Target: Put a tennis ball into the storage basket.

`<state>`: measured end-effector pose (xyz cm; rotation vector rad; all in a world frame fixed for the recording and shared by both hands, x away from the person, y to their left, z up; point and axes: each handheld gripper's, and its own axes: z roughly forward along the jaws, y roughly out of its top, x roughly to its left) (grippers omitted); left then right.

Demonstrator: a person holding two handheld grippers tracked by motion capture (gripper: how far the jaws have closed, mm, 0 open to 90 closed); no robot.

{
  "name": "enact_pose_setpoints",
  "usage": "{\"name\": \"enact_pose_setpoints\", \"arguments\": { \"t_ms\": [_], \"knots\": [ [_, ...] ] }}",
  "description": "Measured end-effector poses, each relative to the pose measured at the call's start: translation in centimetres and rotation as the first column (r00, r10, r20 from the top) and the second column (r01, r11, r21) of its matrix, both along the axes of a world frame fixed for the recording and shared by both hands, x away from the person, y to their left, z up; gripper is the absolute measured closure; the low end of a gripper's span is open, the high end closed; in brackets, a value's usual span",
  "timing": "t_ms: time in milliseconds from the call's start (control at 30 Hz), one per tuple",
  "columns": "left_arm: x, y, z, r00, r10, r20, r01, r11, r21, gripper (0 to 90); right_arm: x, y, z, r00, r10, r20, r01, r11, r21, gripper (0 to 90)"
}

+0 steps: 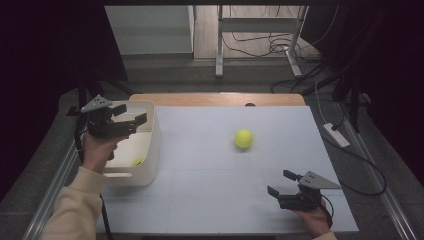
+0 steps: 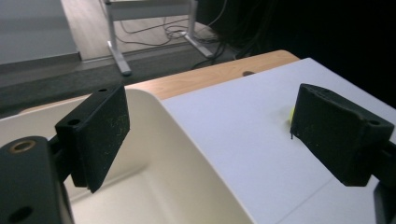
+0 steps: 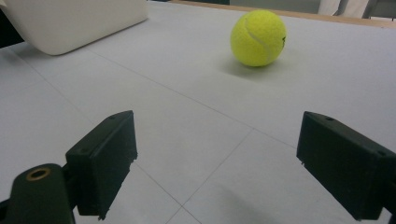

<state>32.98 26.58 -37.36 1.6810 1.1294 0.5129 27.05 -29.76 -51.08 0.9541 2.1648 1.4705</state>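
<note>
A yellow tennis ball [image 1: 243,138] [image 3: 258,37] lies on the white table mat [image 1: 215,200], right of centre. A second yellow ball [image 1: 137,161] rests inside the white bin [image 1: 155,135] at the left. My left gripper [image 1: 132,114] [image 2: 210,116] hovers over the bin's far part, open, nothing between its jaws; a sliver of the ball [image 2: 292,113] peeks from behind its right jaw. My right gripper [image 1: 279,183] [image 3: 217,140] sits low at the near right, open and empty, pointing toward the ball on the mat.
The bin's wall [image 2: 187,154] [image 3: 70,23] borders the mat on the left. A wooden strip [image 1: 215,98] runs along the table's far edge. Beyond it stand a metal frame's legs [image 1: 219,50] and loose cables. A power strip [image 1: 336,134] lies on the floor at the right.
</note>
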Motion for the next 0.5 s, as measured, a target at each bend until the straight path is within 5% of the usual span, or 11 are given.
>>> {"name": "enact_pose_setpoints", "arguments": {
  "t_ms": [500],
  "knots": [
    [-1.0, -2.9, -0.4, 0.9928, -0.119, 0.009, 0.119, 0.9927, -0.020, 12.4, 0.1, 0.0, 0.0, 1.0000, -0.007, 0.000, 0.007, 1.0000, -0.005, 12.5]
  ]
}}
